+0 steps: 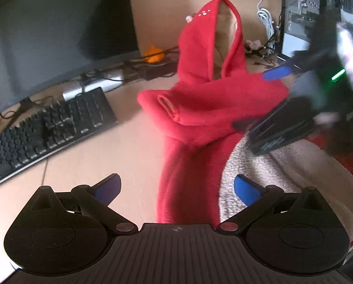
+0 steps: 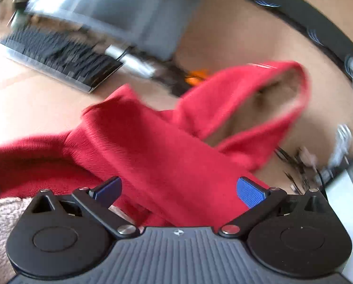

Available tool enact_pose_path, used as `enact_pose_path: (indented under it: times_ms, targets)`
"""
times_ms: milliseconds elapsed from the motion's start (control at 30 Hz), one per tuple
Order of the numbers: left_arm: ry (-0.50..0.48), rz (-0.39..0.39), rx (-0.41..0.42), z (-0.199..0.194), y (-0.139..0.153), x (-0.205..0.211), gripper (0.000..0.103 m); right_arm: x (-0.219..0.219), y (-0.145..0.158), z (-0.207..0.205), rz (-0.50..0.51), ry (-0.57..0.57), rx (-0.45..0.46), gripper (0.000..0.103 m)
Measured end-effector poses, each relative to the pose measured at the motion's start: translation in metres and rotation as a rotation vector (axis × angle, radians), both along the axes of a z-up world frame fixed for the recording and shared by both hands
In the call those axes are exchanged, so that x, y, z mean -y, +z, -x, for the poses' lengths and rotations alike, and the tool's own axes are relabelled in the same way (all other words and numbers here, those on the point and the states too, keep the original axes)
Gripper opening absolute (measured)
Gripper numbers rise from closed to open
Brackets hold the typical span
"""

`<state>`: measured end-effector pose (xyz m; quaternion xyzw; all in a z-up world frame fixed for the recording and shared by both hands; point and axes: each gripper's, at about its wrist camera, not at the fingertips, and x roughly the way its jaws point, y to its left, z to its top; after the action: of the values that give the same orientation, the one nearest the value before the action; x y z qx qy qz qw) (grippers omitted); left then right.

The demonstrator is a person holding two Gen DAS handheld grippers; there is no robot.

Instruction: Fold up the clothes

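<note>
A red fleece hoodie with beige fleecy lining lies on the wooden desk, hood towards the far side, a sleeve folded across the chest. My left gripper is open and empty just above the hoodie's lower edge. My right gripper is open, its jaws wide over the red sleeve fabric, not clamped on it. The right gripper also shows blurred in the left wrist view, over the hoodie's right side. The hood lies ahead of the right gripper.
A black keyboard and a monitor stand at the left of the desk. An orange object, cables and a cardboard panel are behind the hood. Computer hardware stands at the back right.
</note>
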<state>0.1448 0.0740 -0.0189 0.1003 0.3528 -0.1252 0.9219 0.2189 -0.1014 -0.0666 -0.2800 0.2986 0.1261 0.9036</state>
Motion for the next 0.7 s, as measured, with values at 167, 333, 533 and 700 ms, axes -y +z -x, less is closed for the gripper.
enact_pose_path:
  times_ms: [167,333,533,700]
  targets:
    - [-0.003,-0.031,0.008,0.001,0.000,0.004,0.103,0.019,0.006,-0.007,0.024,-0.215,0.188,0.103]
    - [-0.102,-0.110,0.040,-0.021,-0.005,0.032,0.103,0.121,0.044,0.017,-0.181,-0.689,0.334,0.103]
    - [-0.311,-0.414,0.155,-0.065,-0.031,0.101,0.103,0.221,0.048,0.085,-0.315,-1.102,0.353,0.103]
    - [-0.358,-0.638,0.293,-0.089,-0.052,0.117,0.103,0.232,0.038,0.110,-0.355,-1.047,0.287,0.103]
